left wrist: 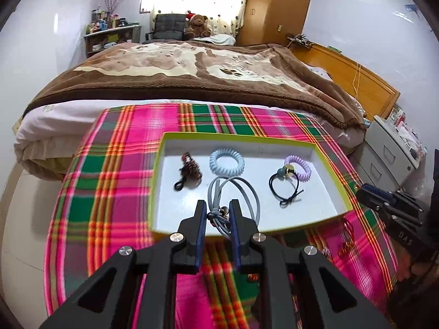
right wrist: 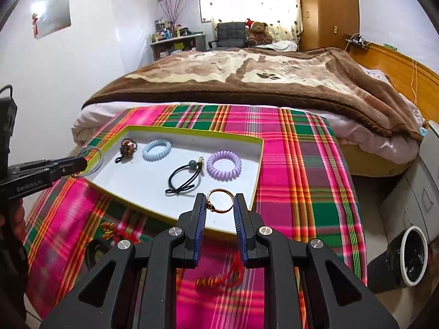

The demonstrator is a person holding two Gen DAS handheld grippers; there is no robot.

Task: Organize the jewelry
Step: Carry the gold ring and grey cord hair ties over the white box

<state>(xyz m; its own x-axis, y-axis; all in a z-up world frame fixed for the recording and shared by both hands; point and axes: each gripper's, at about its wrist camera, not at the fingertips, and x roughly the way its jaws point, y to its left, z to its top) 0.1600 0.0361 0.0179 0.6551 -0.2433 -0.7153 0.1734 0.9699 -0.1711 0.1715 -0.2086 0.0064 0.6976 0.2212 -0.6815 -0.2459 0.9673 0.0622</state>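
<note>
The left gripper (left wrist: pixel 216 213) is pinching grey elastic loops (left wrist: pixel 233 192); the right gripper (right wrist: pixel 219 205) is clamping a gold ring (right wrist: pixel 221 201) over the white tray's (right wrist: pixel 153 175) near edge, which is holding coiled hair ties (right wrist: pixel 223 164).

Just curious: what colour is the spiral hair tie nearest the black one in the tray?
Lilac, the spiral hair tie; clearest in the right wrist view.

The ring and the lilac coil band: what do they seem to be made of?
Ring: likely metal, thin, shiny gold-toned wire with a small knot.
Lilac coil band: probably soft plastic, a smooth, slightly glossy phone-cord spiral, lying in the tray.
</note>
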